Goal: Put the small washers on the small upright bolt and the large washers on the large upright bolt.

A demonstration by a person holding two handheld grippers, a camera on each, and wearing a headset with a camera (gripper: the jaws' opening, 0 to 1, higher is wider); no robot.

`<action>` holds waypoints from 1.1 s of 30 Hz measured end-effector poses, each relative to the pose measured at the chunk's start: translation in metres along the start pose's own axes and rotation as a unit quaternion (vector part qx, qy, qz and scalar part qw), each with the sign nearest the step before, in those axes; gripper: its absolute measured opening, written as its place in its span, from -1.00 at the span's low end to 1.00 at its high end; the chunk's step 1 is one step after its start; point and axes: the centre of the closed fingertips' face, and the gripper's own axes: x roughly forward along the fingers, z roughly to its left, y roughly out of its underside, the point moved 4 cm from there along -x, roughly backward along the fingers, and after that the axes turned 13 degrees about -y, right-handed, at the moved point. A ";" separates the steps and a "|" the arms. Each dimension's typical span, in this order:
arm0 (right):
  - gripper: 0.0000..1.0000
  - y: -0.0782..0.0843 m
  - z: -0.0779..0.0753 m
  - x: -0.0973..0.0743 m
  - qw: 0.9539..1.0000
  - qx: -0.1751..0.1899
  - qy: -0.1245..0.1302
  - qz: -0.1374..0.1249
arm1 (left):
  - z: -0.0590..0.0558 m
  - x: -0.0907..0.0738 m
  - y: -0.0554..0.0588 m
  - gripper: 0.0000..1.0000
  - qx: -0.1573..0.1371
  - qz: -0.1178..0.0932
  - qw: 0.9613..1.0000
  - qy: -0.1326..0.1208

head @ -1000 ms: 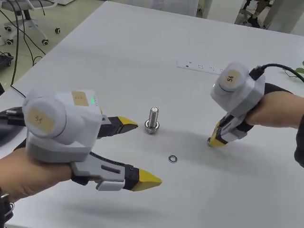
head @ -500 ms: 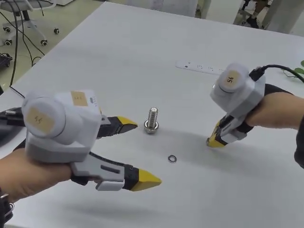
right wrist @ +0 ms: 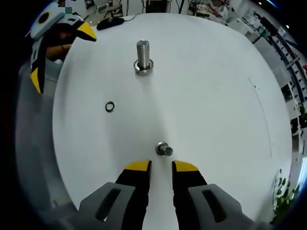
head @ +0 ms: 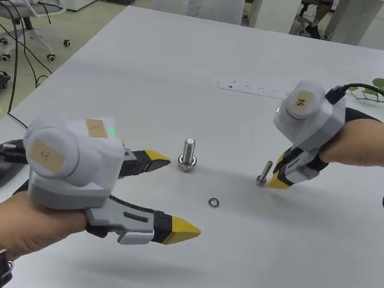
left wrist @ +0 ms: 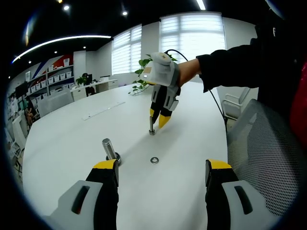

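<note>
White bench (head: pixel 120 72) carries the work. A tan sticker (head: pixel 302 102) on the right gripper's body bears two digits. The first looks like a 5 and the second I cannot read for sure. The marks on the left gripper's sticker (head: pixel 47 155) are too faint to read, and a green light (head: pixel 111 129) glows beside it.

The left tongs (left wrist: pixel 162 165) stand wide open, holding nothing. The large bolt (left wrist: pixel 110 149) stands upright just beyond one yellow tip, and the small washer (left wrist: pixel 154 160) lies flat on the bench ahead, between the two tips. The right tongs (right wrist: pixel 161 167) are parted by a narrow gap with nothing in it. The small bolt (right wrist: pixel 164 149) stands on its head just ahead of their tips, not between them.

The left gripper view takes in a leafy plant (left wrist: pixel 146 64), blinds over tall windows and a mesh chair back (left wrist: pixel 259 143). The head view looks down on a long pale strip (head: pixel 252 89) lying on the far part of the bench. From the right gripper view the large bolt has a broader metal collar at its foot, and the left tongs show at the upper left.
</note>
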 end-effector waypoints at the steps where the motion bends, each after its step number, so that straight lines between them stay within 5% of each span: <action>1: -0.63 0.001 0.001 -0.001 1.000 0.000 0.000 0.000 | 0.000 0.000 0.000 0.47 0.000 0.000 1.000 0.000; 16: -0.63 0.002 0.024 -0.002 1.000 -0.005 -0.002 0.003 | -0.001 0.000 -0.002 0.47 0.003 -0.006 1.000 0.003; 33: -0.63 -0.032 0.059 0.018 0.998 -0.050 -0.031 0.004 | -0.003 -0.003 -0.004 0.46 0.005 -0.011 1.000 0.002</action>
